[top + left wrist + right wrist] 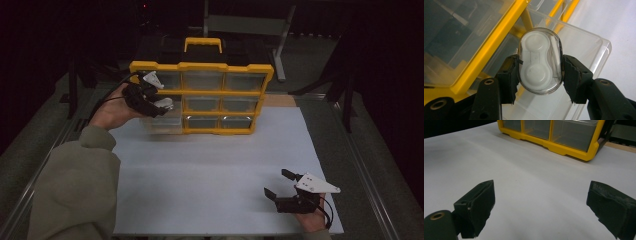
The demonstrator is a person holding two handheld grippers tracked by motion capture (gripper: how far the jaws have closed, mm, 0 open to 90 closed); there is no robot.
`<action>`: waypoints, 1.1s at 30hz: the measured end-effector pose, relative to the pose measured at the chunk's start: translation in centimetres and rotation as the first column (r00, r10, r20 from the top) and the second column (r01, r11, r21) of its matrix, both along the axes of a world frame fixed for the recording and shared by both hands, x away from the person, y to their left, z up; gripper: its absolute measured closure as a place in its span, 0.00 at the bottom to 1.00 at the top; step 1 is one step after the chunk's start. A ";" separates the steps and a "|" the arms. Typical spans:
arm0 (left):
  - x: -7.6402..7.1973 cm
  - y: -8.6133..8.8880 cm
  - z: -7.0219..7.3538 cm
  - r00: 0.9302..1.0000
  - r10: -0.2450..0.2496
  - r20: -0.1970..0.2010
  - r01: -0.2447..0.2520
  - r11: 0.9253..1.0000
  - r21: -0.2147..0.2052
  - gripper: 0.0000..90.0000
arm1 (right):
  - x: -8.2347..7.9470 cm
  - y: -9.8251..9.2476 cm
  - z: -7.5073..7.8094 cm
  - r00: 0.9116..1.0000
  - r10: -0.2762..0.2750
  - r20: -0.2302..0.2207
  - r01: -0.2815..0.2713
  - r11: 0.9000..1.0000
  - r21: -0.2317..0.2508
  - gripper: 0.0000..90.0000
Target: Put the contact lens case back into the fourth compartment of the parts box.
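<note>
Left tongs (pixel 540 75) of ours were clenched on a clear contact lens case (pixel 540 63), its long axis running straight away from the jaws, held just above the pulled-out clear drawer (pixel 584 50) at the yellow organizer (pixel 200 95) (lower left corner). Our right tongs (pixel 277 184) rested released, well apart on the white mat (pixel 210 165).

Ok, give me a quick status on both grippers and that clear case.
Left gripper shut on clear case, held over pulled-out drawer of yellow organizer. Right gripper open, idle. Nothing blocking.
</note>
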State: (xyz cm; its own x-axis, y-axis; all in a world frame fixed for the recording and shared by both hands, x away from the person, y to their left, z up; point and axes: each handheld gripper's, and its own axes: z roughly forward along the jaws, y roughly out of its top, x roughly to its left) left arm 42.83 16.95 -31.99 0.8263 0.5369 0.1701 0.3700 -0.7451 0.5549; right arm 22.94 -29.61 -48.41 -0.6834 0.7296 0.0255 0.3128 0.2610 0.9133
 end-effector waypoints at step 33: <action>-2.0 -0.2 0.1 0.994 0.076 0.074 -0.075 0.997 -0.016 0.00 | -0.1 0.0 0.0 1.000 0.000 0.004 0.000 1.000 0.000 0.09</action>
State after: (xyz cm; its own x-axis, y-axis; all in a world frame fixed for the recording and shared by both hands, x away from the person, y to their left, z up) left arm 40.83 16.80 -31.94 0.7688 0.5997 0.2220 0.3822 -0.7093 0.5923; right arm 22.89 -29.59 -48.39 -0.6834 0.7297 0.0227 0.3087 0.2607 0.9147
